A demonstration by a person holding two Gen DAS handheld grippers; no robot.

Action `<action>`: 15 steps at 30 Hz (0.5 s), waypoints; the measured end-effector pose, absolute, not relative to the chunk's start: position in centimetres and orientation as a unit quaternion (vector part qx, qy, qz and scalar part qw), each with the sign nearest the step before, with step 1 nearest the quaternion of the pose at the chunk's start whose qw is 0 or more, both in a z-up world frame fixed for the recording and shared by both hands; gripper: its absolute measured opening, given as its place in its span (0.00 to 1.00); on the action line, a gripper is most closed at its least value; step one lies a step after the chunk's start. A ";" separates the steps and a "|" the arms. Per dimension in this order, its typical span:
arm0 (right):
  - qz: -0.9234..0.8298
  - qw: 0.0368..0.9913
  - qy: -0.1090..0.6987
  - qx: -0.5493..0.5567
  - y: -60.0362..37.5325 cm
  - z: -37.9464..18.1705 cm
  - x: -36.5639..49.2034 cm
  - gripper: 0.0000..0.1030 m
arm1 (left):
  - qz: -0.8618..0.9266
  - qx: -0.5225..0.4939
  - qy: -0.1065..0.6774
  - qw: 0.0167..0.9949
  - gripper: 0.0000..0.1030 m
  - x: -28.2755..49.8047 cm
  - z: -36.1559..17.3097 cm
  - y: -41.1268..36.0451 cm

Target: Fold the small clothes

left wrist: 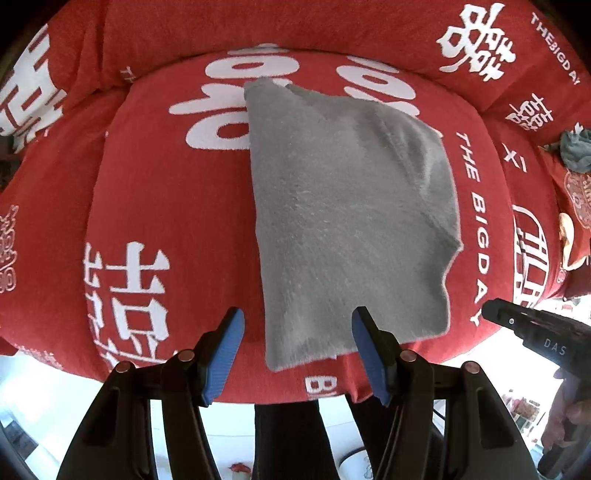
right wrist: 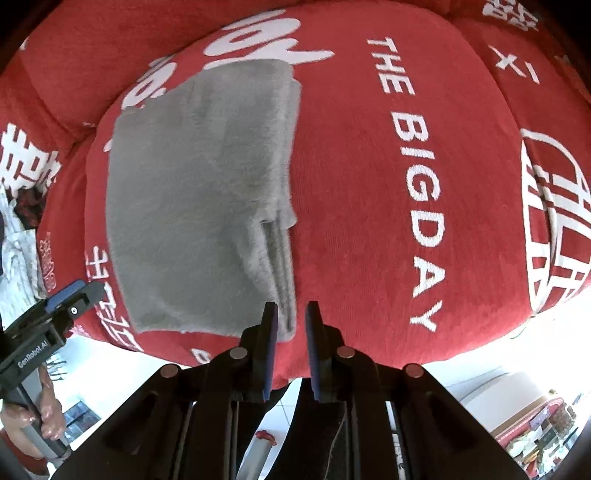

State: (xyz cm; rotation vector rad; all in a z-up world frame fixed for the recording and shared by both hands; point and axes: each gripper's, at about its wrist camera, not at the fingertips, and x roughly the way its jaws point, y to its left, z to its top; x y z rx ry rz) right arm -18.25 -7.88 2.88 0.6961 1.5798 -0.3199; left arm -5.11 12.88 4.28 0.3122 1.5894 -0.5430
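Observation:
A grey fleecy garment lies folded flat on a red cushion printed with white lettering. In the right wrist view the garment shows stacked layers along its right edge. My left gripper is open and empty, its blue pads either side of the garment's near edge, above it. My right gripper has its jaws a narrow gap apart and holds nothing, just off the garment's near right corner. Each gripper shows in the other's view: the right gripper at the right edge, the left gripper at the left edge.
The red cushion sits against a red backrest. A small bluish-grey cloth lies bunched on the cushion at far right. White floor lies below the cushion's front edge.

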 end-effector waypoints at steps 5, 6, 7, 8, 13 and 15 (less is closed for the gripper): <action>-0.142 0.650 0.685 0.298 -6.8 5.3 -17.5 0.36 | -0.239 0.141 0.695 0.663 0.61 -5.2 6.8 13.1; -0.142 0.652 0.683 0.296 -6.6 5.9 -17.3 0.36 | -0.237 0.139 0.695 0.665 0.74 -5.2 7.3 13.2; -0.142 0.655 0.682 0.293 -6.4 6.4 -17.1 0.36 | -0.233 0.137 0.693 0.668 0.87 -5.2 7.7 13.3; -0.142 0.657 0.680 0.292 -6.2 6.8 -17.0 0.37 | -0.230 0.132 0.686 0.677 0.87 -5.2 8.3 13.5; -0.142 0.672 0.670 0.282 -5.5 9.0 -16.1 0.47 | -0.225 0.116 0.680 0.688 0.87 -4.9 10.3 14.0; -0.142 0.675 0.669 0.276 -5.2 9.7 -15.7 0.51 | -0.220 0.115 0.682 0.688 0.87 -4.9 10.6 14.2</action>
